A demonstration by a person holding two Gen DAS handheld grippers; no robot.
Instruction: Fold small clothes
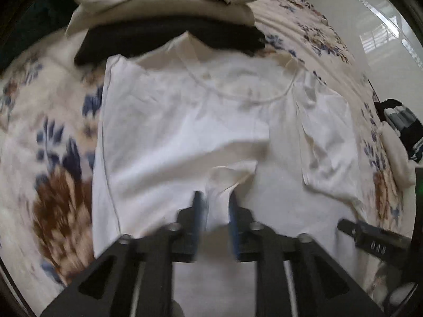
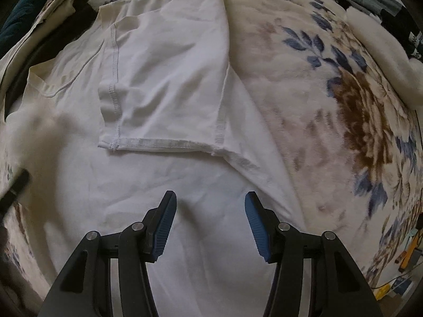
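Note:
A white T-shirt (image 1: 185, 121) lies spread on a floral blanket (image 1: 53, 158). In the left wrist view my left gripper (image 1: 213, 200) is shut on a fold of the shirt's left sleeve and holds it over the shirt's body. The shirt's right sleeve (image 2: 164, 79) lies folded inward over the body in the right wrist view. My right gripper (image 2: 210, 208) is open and empty, just above the shirt's (image 2: 132, 198) lower body near its right edge. The right gripper's finger (image 1: 370, 237) shows at the lower right of the left wrist view.
A stack of folded clothes, a cream one (image 1: 164, 0) over a black one (image 1: 169, 39), sits at the far end of the blanket. A black and white garment (image 2: 383, 8) and a cream cloth (image 2: 383, 52) lie at the right. Floor clutter (image 2: 407, 259) shows beyond the blanket's right edge.

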